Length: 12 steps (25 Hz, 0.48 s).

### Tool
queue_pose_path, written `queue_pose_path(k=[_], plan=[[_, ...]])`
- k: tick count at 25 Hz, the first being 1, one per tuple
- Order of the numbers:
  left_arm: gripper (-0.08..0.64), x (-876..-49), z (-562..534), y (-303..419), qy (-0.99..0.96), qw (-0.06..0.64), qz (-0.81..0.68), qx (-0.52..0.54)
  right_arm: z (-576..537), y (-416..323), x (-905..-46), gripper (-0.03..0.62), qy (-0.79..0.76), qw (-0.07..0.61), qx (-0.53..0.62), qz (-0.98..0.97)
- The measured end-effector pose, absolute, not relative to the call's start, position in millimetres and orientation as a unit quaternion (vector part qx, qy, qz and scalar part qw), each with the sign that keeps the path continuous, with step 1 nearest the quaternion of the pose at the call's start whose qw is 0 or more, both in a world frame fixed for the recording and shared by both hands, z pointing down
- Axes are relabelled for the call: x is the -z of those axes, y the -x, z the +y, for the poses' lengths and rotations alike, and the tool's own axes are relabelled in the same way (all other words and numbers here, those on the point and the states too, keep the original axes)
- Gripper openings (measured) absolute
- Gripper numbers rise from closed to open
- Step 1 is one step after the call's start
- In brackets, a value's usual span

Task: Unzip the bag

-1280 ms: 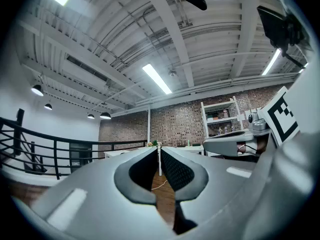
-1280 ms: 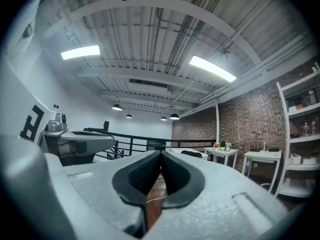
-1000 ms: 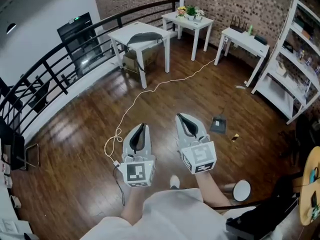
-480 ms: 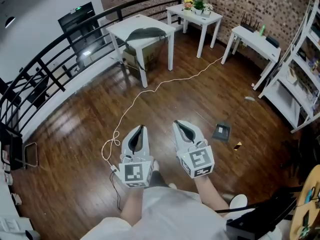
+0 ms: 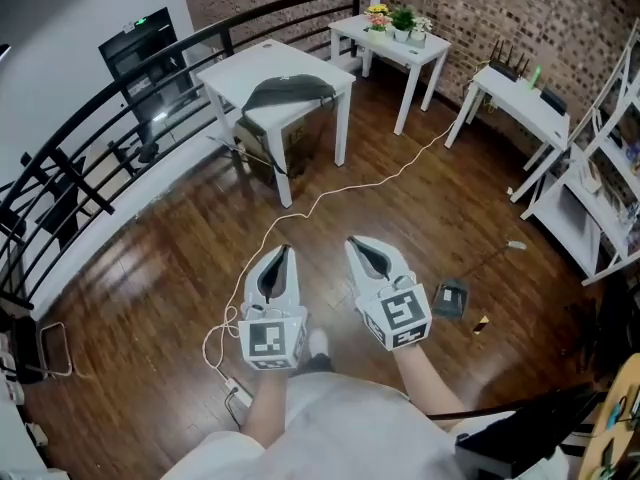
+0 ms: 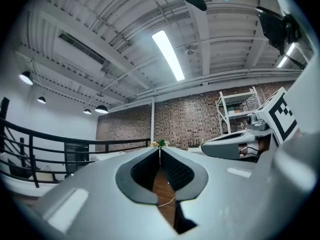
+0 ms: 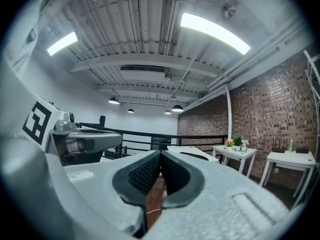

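Observation:
A dark grey bag (image 5: 287, 92) lies on a white square table (image 5: 232, 66) at the far side of the room, well ahead of both grippers. In the right gripper view the bag (image 7: 196, 154) shows as a dark strip on that table. My left gripper (image 5: 284, 251) and right gripper (image 5: 354, 240) are held side by side over the wooden floor, both pointing level toward the table. Each has its jaws together at the tips with nothing between them, as the left gripper view (image 6: 159, 149) and right gripper view (image 7: 161, 153) show.
A white cable (image 5: 330, 186) runs across the floor from the table toward me. A cardboard box (image 5: 265, 138) sits under the table. Two more white tables (image 5: 398, 38) (image 5: 522, 101) stand by the brick wall, white shelving (image 5: 600, 168) at right, a black railing (image 5: 110, 138) at left.
The whole view has advanced toward the table with the bag, which now looks larger and nearer. The small dark object on the floor has slid back beside my right gripper. Both grippers stay shut.

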<state>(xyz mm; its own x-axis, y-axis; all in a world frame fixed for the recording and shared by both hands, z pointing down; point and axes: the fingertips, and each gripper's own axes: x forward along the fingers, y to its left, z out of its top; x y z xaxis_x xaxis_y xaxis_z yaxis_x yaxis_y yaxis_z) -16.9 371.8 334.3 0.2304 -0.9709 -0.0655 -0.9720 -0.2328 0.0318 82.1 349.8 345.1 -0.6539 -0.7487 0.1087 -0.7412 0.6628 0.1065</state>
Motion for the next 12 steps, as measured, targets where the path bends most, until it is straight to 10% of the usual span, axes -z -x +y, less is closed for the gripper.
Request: queue_pose_path(k=[12], plan=[[0.018,-337,184,74,0.805,-0.012,0.592,-0.042,167,-15,-355,-0.012,-0.405,0.089,0.007,-0.910]])
